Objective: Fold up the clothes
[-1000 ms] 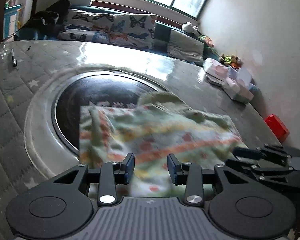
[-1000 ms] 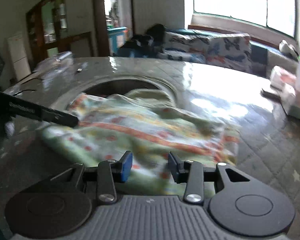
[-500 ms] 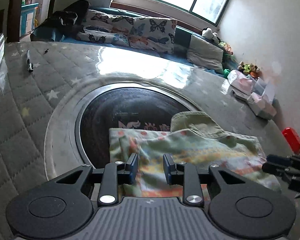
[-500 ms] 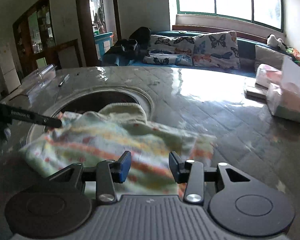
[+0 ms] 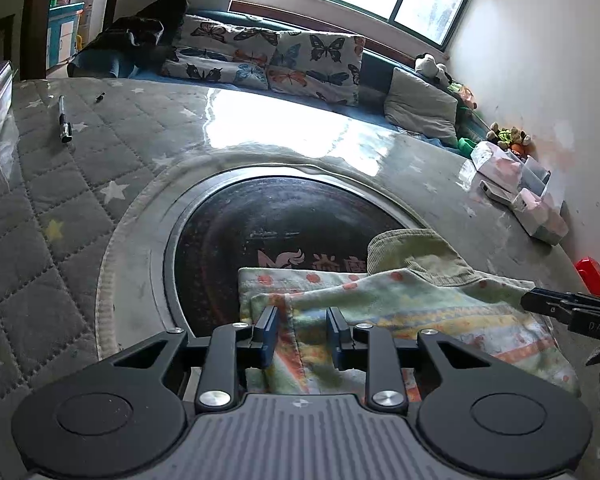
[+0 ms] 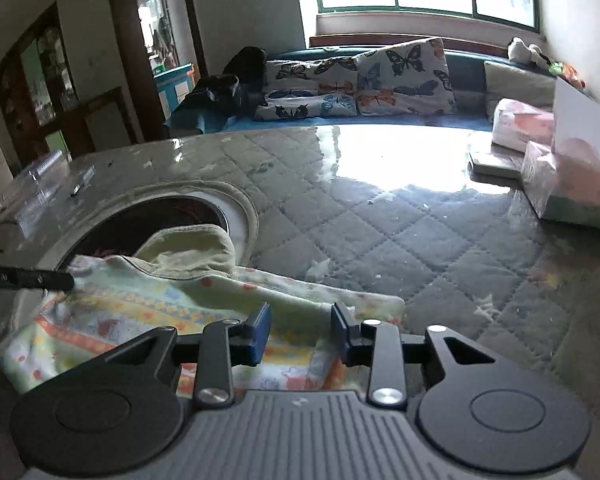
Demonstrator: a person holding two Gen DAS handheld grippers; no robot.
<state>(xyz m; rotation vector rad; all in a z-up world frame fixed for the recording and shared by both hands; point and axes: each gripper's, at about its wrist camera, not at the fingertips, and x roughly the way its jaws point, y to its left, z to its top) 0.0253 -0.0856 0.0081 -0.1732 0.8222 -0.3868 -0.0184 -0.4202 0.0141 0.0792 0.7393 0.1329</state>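
Lying doubled on the worktop, half over the dark round inset: patterned garment, green collar uppermost. Hovering at its near edge, both left tongs and right tongs, jaws apart, gripping nothing. Judging mid-fold or smoothing; likely needing another edge pinch. Leaving open quilted room rightward, boxes beyond.

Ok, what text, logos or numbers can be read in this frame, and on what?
"DAS", partly cut off: on the right gripper.
White lettering on the left gripper: too blurred to read.
Pink logo with characters on the dark round inset of the table: too indistinct to read.
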